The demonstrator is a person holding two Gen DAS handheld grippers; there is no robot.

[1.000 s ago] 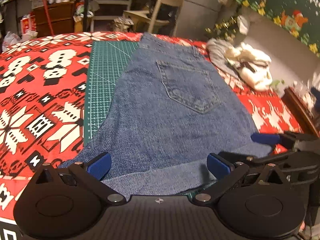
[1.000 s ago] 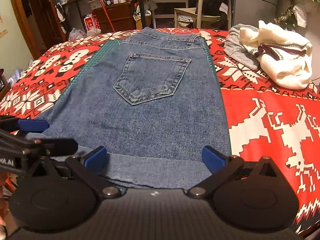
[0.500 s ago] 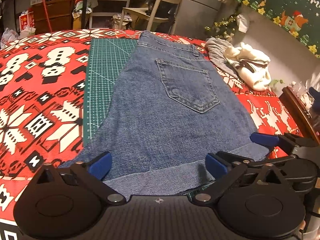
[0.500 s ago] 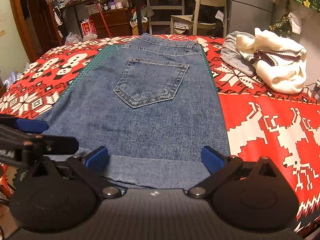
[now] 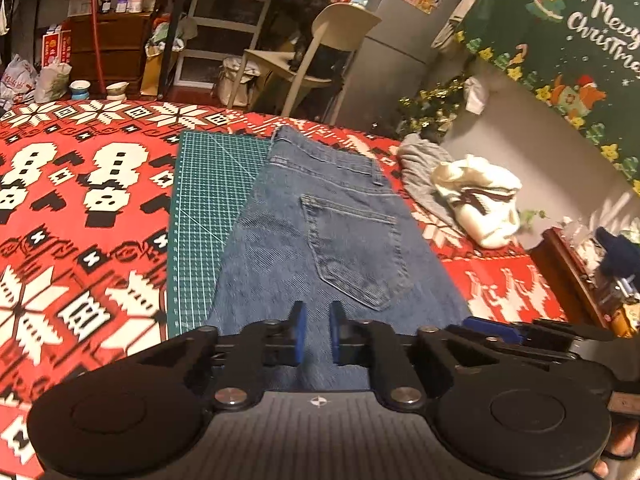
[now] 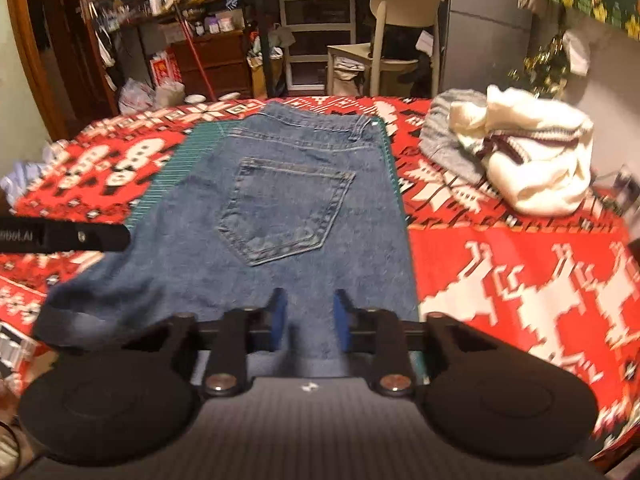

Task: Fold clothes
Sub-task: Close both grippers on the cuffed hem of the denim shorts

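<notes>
Crowding the far right corner of the surface (image 6: 520, 264), which wears a red, white and black knitted-pattern Christmas cloth, are a crumpled grey garment (image 6: 448, 144) and a cream knitted sweater with dark maroon trim (image 6: 536, 160), heaped together and well clear of the work. A green gridded cutting mat (image 5: 208, 216) lies under the blue denim jeans (image 6: 288, 200) and shows bare along their left side. Beyond the far edge stand a cream plastic chair (image 6: 400, 20) and cluttered dark wooden shelves (image 6: 208, 56). Nothing lies on the denim between the waistband and the near fold.

The jeans lie flat in the middle of the surface, back pocket up, with the long axis running from the near edge to the far edge and the waistband at the far end. The near hem is a doubled band of denim.

Compared with a second ago, both pairs of blue pads have swung in from wide apart. The left hand-held gripper (image 5: 316, 338) is closing on the near hem, with denim between its pads and only a narrow gap left. The right hand-held gripper (image 6: 307, 322) is closing too, its gap somewhat wider, with the folded hem bunched between the pads. The near edge of the jeans now rises slightly off the mat at the left corner.
</notes>
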